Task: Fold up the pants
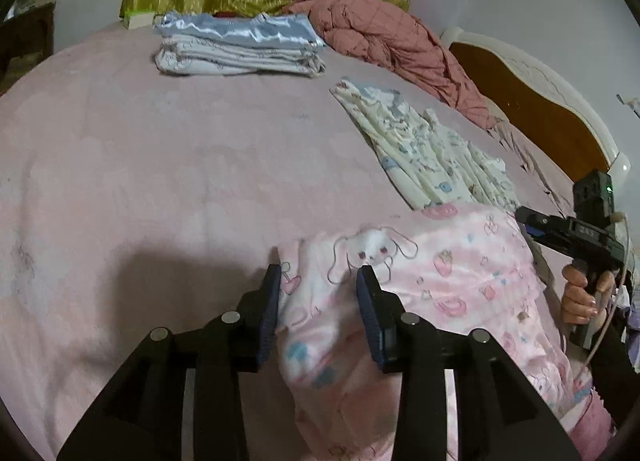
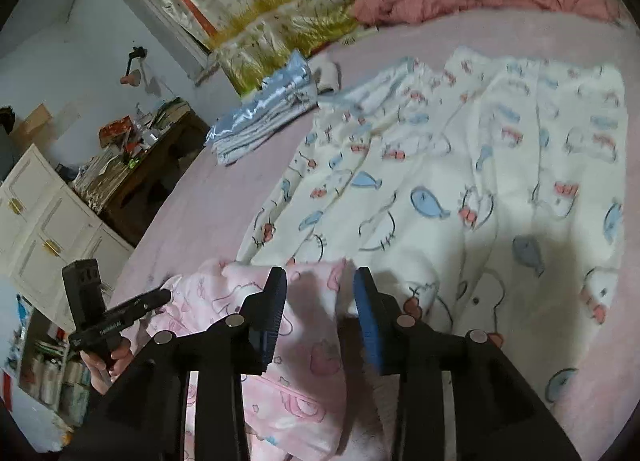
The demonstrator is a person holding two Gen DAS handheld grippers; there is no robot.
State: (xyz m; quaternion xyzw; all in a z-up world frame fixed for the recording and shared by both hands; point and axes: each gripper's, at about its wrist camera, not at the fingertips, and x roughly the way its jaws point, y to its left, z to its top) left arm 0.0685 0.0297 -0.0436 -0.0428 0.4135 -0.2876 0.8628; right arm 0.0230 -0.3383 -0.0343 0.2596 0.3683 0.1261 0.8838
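Note:
Pink pants [image 1: 440, 269] printed with rabbits and strawberries lie bunched on the pink bed [image 1: 160, 165]. My left gripper [image 1: 318, 281] stands open over their left end, cloth lying in the gap and the pads [image 1: 270, 301] apart from it. In the right wrist view the same pink pants [image 2: 304, 381] pass between the fingers of my right gripper [image 2: 320, 285], which is open too. Each gripper shows in the other's view: the right gripper [image 1: 528, 221] held by a hand at the far right, the left gripper [image 2: 160, 297] at the lower left.
A white garment [image 2: 480, 189] printed with whales lies spread beyond the pants. A folded stack [image 1: 236, 45] with a blue satin edge sits near the bed's far side, beside a rumpled pink quilt [image 1: 380, 33]. A headboard [image 1: 540, 109], a cluttered desk [image 2: 152, 165] and a white cabinet [image 2: 48, 221] border the bed.

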